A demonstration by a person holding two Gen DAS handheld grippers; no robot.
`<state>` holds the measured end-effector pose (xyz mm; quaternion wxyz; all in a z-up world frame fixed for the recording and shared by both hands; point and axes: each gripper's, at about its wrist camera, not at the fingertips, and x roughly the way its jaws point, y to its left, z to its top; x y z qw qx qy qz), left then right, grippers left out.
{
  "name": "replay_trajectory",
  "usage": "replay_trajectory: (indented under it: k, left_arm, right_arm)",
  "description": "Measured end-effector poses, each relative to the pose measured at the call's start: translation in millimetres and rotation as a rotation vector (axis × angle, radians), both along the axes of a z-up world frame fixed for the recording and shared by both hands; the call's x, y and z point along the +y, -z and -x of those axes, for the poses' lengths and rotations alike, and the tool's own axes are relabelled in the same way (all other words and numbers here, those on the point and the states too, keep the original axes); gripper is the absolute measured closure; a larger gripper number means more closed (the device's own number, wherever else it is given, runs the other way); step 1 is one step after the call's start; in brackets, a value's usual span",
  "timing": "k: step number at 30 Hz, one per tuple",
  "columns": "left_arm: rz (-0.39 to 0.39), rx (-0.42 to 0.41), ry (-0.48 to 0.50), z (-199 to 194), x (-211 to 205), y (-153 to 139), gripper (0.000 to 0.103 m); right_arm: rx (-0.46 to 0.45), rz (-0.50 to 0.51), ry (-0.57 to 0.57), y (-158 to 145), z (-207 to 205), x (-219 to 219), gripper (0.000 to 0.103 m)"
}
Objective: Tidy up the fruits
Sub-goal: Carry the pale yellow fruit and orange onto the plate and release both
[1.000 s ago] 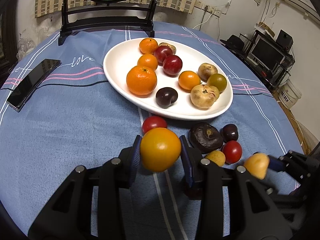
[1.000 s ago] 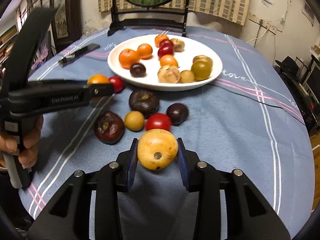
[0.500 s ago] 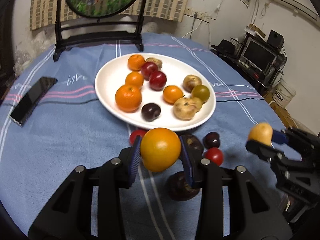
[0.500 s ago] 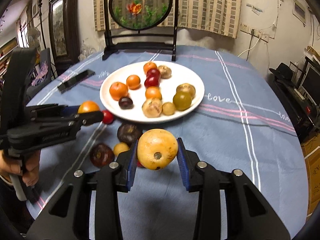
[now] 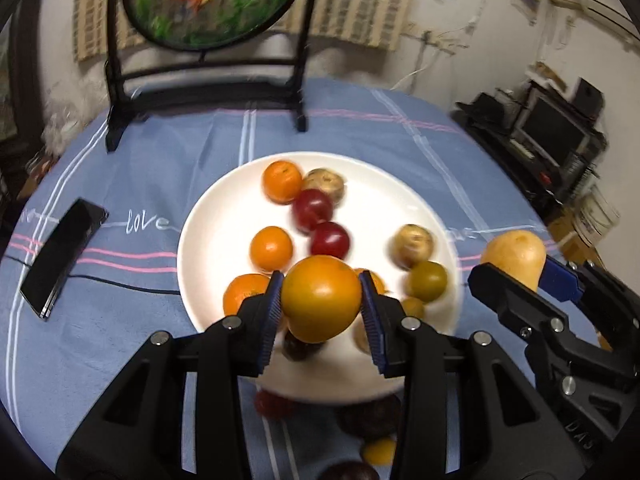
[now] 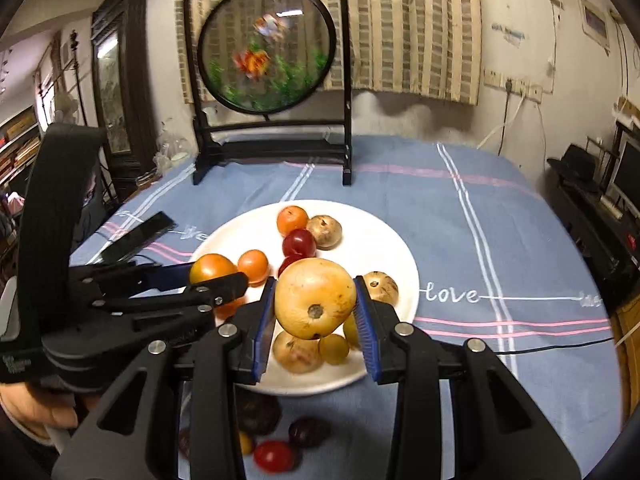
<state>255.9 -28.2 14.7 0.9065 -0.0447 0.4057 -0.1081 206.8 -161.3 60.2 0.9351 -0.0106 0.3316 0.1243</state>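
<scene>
Dark fruits (image 6: 256, 414) near the white plate (image 5: 224, 216) are blurred, partly hidden. Above it, left gripper (image 5: 320, 306) clamps an orange fruit (image 5: 320, 304); right gripper (image 6: 316, 306) clamps a yellow fruit (image 6: 316, 304), both angled down.

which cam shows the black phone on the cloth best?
Left wrist view: the phone lies whole and unobstructed on the blue tablecloth, left of the white plate. In the right wrist view the phone is foreshortened, its near end hidden behind the left tool.
</scene>
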Motion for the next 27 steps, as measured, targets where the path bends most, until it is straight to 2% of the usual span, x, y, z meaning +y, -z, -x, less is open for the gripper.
replay_trajectory:
  k: [4, 5, 6, 7, 8, 10, 11, 12, 15, 18, 19, 20, 27]
  left_arm:
    - [-0.107, -0.049, -0.061, -7.2, 1.9, 19.2, 0.064]
    - [-0.113, -0.067, -0.057, -7.1, 2.4, 20.1, 0.061]
    - [-0.111, -0.076, -0.055, -7.1, 2.6, 20.9, 0.058]
    - [-0.103, -0.074, -0.052, -7.4, 3.4, 21.0, 0.048]
    - [-0.085, -0.076, -0.046, -7.9, 4.7, 20.9, 0.035]
    - [-0.068, -0.095, -0.068, -7.3, 8.7, 21.6, 0.032]
    - [-0.070, -0.094, -0.077, -8.2, 10.5, 21.8, 0.029]
    - [-0.067, -0.090, -0.083, -8.3, 12.1, 21.7, 0.029]
    - [-0.006, -0.080, -0.116, -4.2, 22.1, 19.2, 0.028]
    - [0.000, -0.077, -0.124, -1.3, 23.9, 18.7, 0.024]
    - [-0.007, -0.072, -0.128, -0.9, 24.0, 19.8, 0.015]
    - [-0.012, -0.070, -0.132, -0.5, 24.2, 20.4, 0.014]
    - [-0.002, -0.044, -0.119, 1.5, 23.4, 23.7, 0.013]
  right_arm:
    - [0.082, -0.075, 0.033, 36.6, -25.6, -12.6, 0.066]
    - [0.107, -0.106, 0.032, 45.0, -28.9, -15.6, 0.065]
    - [0.123, -0.133, 0.033, 49.7, -30.6, -17.6, 0.065]
    - [0.127, -0.160, 0.035, 51.2, -30.7, -18.5, 0.065]
    - [0.114, -0.196, 0.029, 50.4, -28.8, -19.3, 0.061]
    - [0.093, -0.259, 0.007, 48.0, -24.0, -20.4, 0.048]
    - [0.082, -0.272, 0.010, 46.8, -21.7, -21.6, 0.037]
    - [0.065, -0.284, 0.022, 45.0, -18.0, -23.0, 0.036]
    - [0.064, -0.271, 0.018, 41.9, -15.9, -21.5, 0.036]
    - [0.037, -0.242, 0.047, 39.3, -13.6, -23.1, 0.036]
    - [0.031, -0.236, 0.054, 39.0, -13.4, -23.9, 0.036]
    - [0.030, -0.236, 0.061, 38.6, -13.0, -25.7, 0.036]
    - [0.059, -0.236, 0.044, 39.2, -11.5, -24.7, 0.035]
